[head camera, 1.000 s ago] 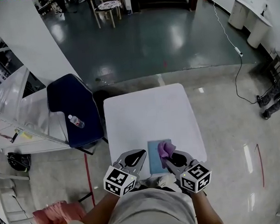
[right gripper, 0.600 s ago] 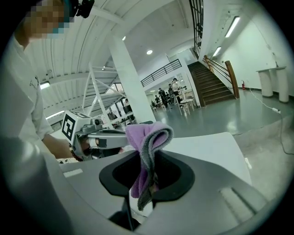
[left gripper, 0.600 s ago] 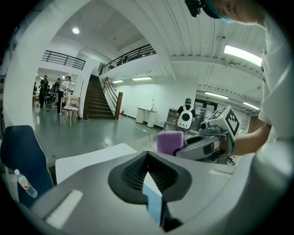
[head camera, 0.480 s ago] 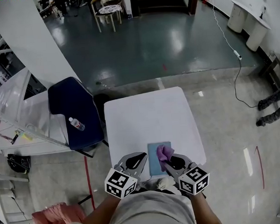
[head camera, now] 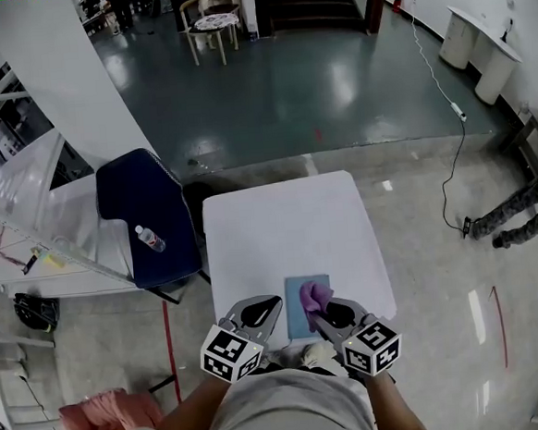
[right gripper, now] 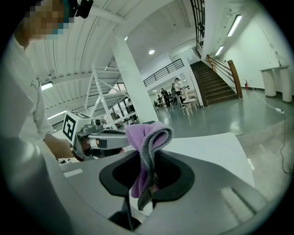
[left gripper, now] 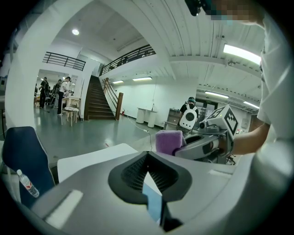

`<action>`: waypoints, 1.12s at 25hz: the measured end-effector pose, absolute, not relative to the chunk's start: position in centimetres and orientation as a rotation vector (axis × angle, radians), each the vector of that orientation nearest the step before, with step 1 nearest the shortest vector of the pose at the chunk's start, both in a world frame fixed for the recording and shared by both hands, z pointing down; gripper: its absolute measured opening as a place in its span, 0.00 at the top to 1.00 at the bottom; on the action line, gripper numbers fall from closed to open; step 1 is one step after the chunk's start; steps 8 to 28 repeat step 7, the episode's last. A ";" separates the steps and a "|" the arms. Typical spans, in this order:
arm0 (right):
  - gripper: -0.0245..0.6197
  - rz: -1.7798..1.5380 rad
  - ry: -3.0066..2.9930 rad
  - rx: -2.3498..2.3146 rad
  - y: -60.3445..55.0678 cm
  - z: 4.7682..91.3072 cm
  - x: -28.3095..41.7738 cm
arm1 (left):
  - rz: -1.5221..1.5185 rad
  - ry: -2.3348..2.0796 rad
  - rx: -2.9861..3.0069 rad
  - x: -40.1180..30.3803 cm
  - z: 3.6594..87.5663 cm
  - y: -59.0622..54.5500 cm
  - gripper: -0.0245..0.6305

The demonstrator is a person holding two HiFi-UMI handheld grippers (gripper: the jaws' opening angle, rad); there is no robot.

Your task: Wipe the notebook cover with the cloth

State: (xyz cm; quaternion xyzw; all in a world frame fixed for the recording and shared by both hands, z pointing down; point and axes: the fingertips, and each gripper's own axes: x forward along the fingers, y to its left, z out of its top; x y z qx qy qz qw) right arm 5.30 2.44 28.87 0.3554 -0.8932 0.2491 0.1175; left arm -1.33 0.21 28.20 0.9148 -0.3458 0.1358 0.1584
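Left gripper (head camera: 262,305) stays parked at the near table (head camera: 288,217) edge, jaws pressed together on nothing, the blue notebook (head camera: 296,311) showing just past their tips. The notebook lies flat near that edge, between the two grippers, and hasn't budged. Over its right half the purple cloth (head camera: 315,296) has slid a touch back toward the person in the last second. The right gripper (head camera: 320,315), clamped tight on the cloth's folded bunch, draws in with it. That reads as a wiping stroke under way, though I can't tell whether the cloth actually presses on the cover.
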 end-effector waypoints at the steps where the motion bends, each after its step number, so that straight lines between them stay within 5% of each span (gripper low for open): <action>1: 0.81 0.728 -2.614 1.038 2.5 28.9 5.3 | 0.388 -0.989 2.617 -1.4 28.2 0.3 0.96; 28: 0.81 0.722 -2.614 1.032 2.7 28.6 4.9 | 0.388 -0.989 2.615 -1.8 28.0 0.6 0.96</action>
